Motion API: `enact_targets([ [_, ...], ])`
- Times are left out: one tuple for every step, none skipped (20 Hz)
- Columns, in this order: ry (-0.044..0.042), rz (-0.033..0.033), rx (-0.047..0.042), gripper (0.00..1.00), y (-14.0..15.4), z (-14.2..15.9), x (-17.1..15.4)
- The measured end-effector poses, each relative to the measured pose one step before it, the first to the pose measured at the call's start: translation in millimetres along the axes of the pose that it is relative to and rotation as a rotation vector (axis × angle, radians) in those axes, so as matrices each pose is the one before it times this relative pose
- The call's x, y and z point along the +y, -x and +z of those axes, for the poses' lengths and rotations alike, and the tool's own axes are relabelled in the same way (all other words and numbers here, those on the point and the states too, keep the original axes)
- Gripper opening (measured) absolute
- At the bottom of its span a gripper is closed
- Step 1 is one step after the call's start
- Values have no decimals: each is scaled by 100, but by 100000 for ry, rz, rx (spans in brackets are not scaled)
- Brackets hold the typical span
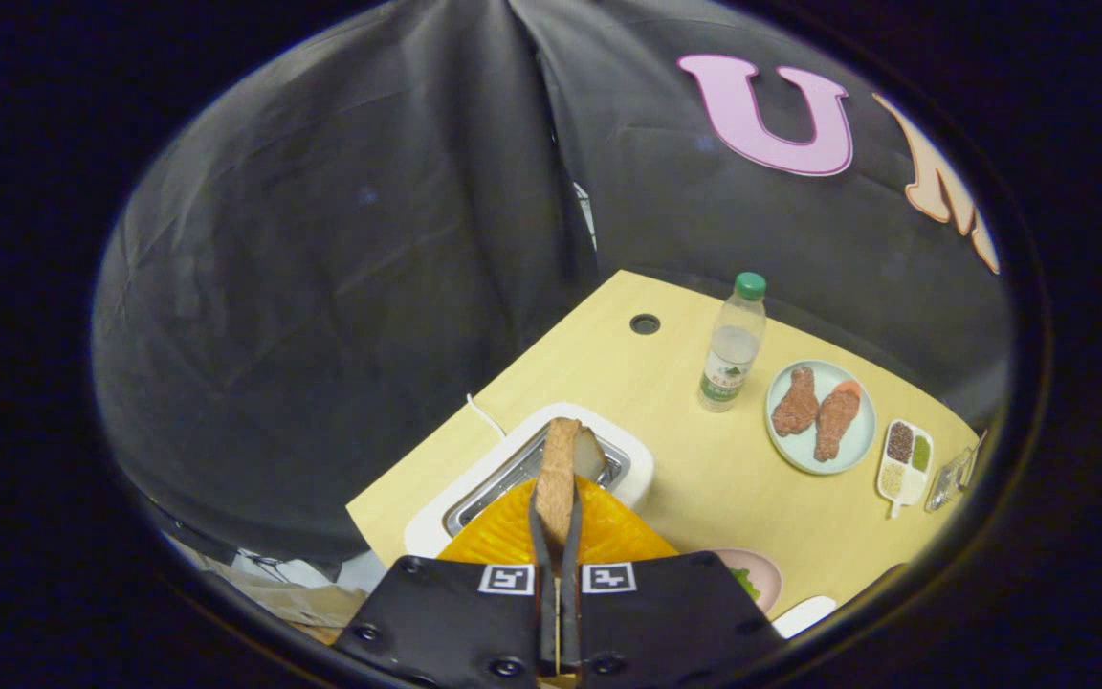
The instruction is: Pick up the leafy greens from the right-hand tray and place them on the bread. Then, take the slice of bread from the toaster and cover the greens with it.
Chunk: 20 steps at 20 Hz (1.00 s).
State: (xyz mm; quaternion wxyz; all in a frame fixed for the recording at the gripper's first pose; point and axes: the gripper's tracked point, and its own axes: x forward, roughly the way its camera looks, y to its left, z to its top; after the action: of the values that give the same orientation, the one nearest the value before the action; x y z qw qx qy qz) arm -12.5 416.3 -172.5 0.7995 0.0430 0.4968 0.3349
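Gripper (559, 536) raised above wooden table (704, 459), angled down toward it. Fingers nearly together, pinching bread slice (561, 469) edge-on between them. Slice held over white toaster (522, 469) slot. Leafy greens (745, 581) on pink plate (766, 574) just right of fingers.

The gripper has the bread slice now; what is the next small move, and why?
Probably carry the bread slice across toward the pink plate with the greens. The gripper is shut on the slice, which already looks lifted above the toaster slot, so only covering the greens remains.
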Motion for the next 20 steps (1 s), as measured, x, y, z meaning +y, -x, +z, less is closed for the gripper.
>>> enact_targets([
  [-1226,887,-2065,4,725,358,-167],
  [-1739,1485,-1074,4,611,0,140],
  [140,-999,-1889,4,655,221,-548],
  [211,-317,-1432,4,636,203,-545],
  [-170,-373,-607,4,433,-133,-399],
  [-246,-1147,-1405,4,629,-111,-586],
  [-986,-48,-549,4,485,-123,-494],
  [-2083,-314,-1267,4,418,-192,-515],
  [-1929,-450,-589,4,340,-243,-845],
  [-2076,-612,-728,4,416,-333,-896],
  [-1926,-478,-550,4,265,-284,-713],
  [-2231,-207,-126,4,401,-656,-690],
  [-2321,467,-47,4,261,-645,-536],
  [-2202,110,125,4,188,-684,-797],
  [-1754,-394,266,4,-30,-720,-785],
  [-1767,-446,510,4,38,-686,-702],
  [-1802,-394,375,4,-8,-829,-802],
  [-1928,86,445,4,99,-636,-627],
  [-1655,3,198,4,-15,-477,-665],
  [-1616,-88,118,4,9,-576,-569],
])
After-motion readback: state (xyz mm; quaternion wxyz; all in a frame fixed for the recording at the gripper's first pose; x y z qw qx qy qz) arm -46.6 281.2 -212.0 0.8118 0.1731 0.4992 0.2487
